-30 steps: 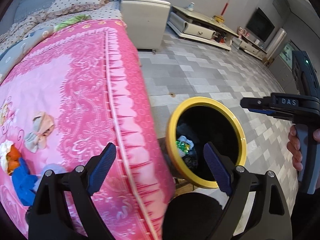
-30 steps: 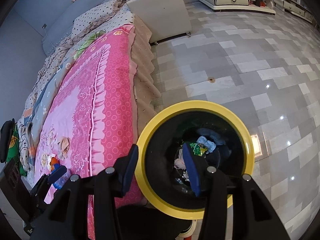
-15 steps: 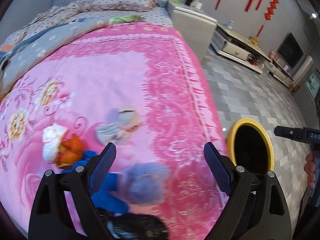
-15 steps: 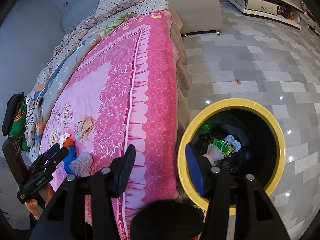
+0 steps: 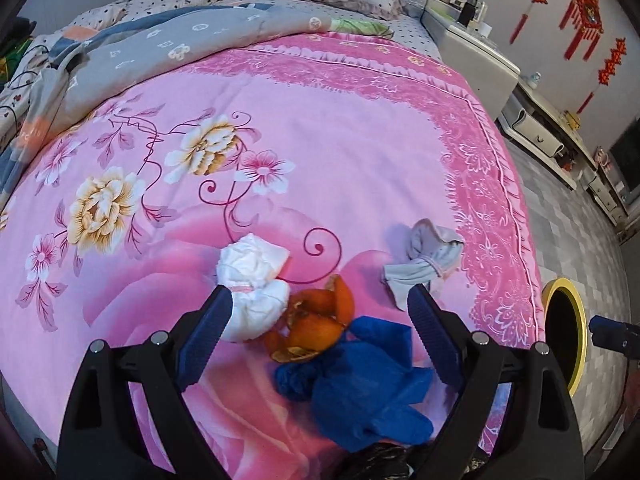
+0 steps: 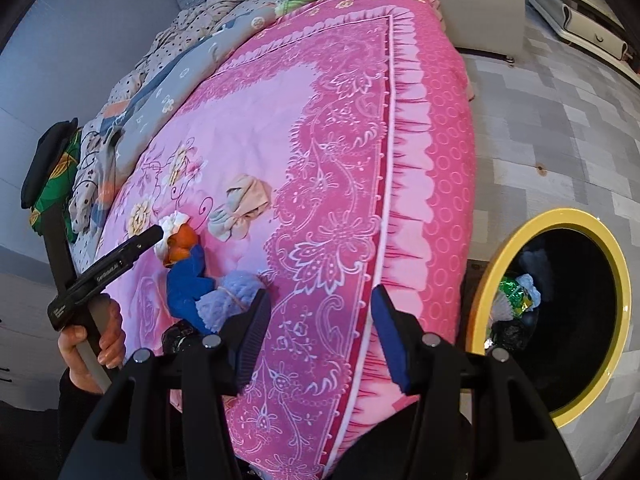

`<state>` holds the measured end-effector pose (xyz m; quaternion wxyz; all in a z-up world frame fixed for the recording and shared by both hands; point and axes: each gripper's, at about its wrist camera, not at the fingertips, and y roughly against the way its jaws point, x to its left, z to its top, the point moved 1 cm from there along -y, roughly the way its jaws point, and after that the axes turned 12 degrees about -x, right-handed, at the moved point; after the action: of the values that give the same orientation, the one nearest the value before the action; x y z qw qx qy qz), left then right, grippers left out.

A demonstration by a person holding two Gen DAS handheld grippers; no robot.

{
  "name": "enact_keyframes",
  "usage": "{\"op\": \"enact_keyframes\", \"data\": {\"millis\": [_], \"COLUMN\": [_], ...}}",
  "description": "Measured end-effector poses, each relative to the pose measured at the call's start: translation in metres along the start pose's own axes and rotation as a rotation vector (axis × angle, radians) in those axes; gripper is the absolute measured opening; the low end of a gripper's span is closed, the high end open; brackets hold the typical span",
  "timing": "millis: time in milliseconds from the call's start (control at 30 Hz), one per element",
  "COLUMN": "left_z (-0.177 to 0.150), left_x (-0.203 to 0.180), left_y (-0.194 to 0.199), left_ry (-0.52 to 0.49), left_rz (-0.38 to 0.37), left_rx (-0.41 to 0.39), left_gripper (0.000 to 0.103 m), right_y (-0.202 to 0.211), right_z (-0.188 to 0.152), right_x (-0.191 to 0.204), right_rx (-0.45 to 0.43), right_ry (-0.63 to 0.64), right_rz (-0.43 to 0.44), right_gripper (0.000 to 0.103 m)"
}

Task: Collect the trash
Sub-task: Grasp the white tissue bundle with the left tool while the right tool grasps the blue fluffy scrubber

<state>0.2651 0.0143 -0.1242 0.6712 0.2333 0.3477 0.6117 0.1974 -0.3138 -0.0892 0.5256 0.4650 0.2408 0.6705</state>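
**Two hand-held grippers over a pink bedspread strewn with trash, beside a yellow-rimmed bin.**

In the left wrist view we see the left gripper with its jaws spread wide and empty above a cluster at lower centre: a crumpled white tissue, an orange peel touching it, and a blue glove just below the peel. A grey cloth wad lies near the right jaw tip. All rest on the pink bedspread. The yellow-rimmed bin stands on the floor at the right edge. In the right wrist view the right gripper has its jaws parted with nothing between them, over the bed's edge; a lilac wad lies beside its left jaw, and a hand grips the other tool's handle at lower left.
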Motion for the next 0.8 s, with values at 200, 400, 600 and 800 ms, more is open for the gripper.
{"op": "enact_keyframes", "data": {"millis": [200,400,600,800], "left_z": [0.003,0.004,-0.001,-0.007], "left_x": [0.023,0.034,0.038,0.042], "left_y": [-0.019,-0.036,-0.051,-0.067], "left_ry": [0.053,0.08,0.091,0.1], "left_rz": [0.02,0.023,0.013,0.004], "left_rx": [0.026,0.047,0.071,0.098], "left_gripper": [0.085,0.085,0.085,0.082], "right_y": [-0.025,-0.045,-0.064,-0.081], "right_z": [-0.003,-0.006,-0.011,-0.015], "right_x": [0.025,0.045,0.063,0.073], "right_rx": [0.055,0.104,0.149,0.192], "right_ry": [0.035,0.062,0.089,0.103], "right_rz": [0.028,0.054,0.083,0.089], "right_gripper": [0.049,0.049,0.049,0.049]}}
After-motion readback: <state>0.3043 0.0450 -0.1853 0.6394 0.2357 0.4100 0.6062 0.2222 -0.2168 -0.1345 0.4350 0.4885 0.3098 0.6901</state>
